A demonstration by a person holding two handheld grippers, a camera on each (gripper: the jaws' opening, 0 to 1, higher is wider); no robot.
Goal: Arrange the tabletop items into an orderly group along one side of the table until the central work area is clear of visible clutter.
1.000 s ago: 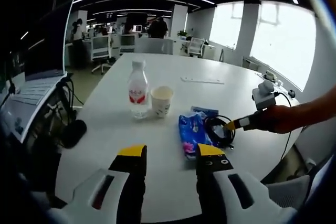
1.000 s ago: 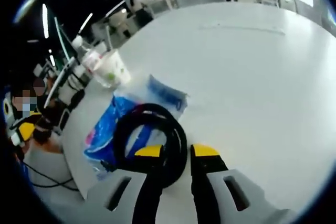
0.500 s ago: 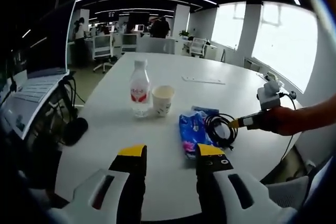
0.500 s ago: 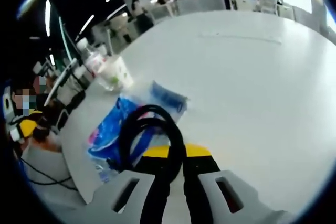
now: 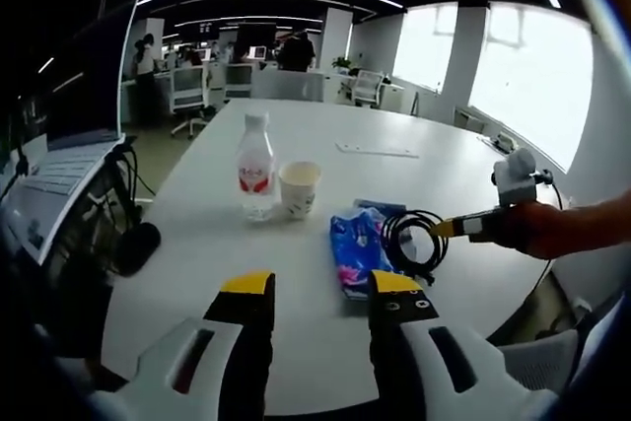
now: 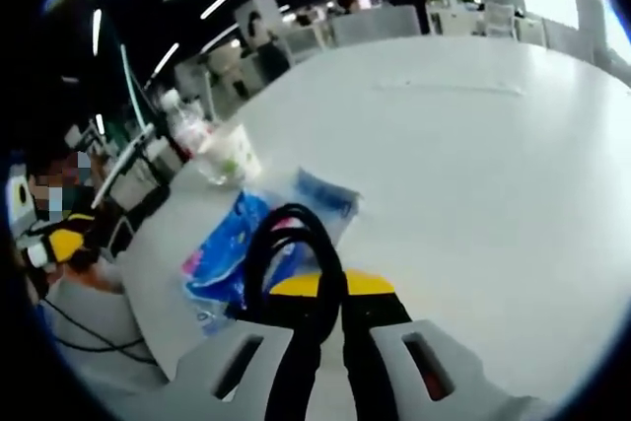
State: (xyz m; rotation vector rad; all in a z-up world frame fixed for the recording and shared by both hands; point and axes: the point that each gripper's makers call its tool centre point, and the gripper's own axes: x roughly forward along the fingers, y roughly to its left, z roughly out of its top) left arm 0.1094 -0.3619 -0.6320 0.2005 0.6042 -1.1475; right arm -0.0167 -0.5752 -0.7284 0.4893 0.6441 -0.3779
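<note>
- The left gripper [image 5: 320,293] is held above the near edge of the white table [image 5: 414,170], jaws parted with nothing between them.
- A water bottle [image 5: 255,177] stands upright, a paper cup [image 5: 299,188] just beside it.
- A blue packet [image 5: 355,248] lies flat — a black cable coil [image 5: 412,244] is clamped at its side by the right gripper [image 5: 444,228].

We note a smooth matt white counter [image 5: 325,145], clear plastic bottle [image 5: 255,167], paper cup [image 5: 299,188], glossy blue packet [image 5: 357,248], rubbery black cable [image 5: 412,241].
</note>
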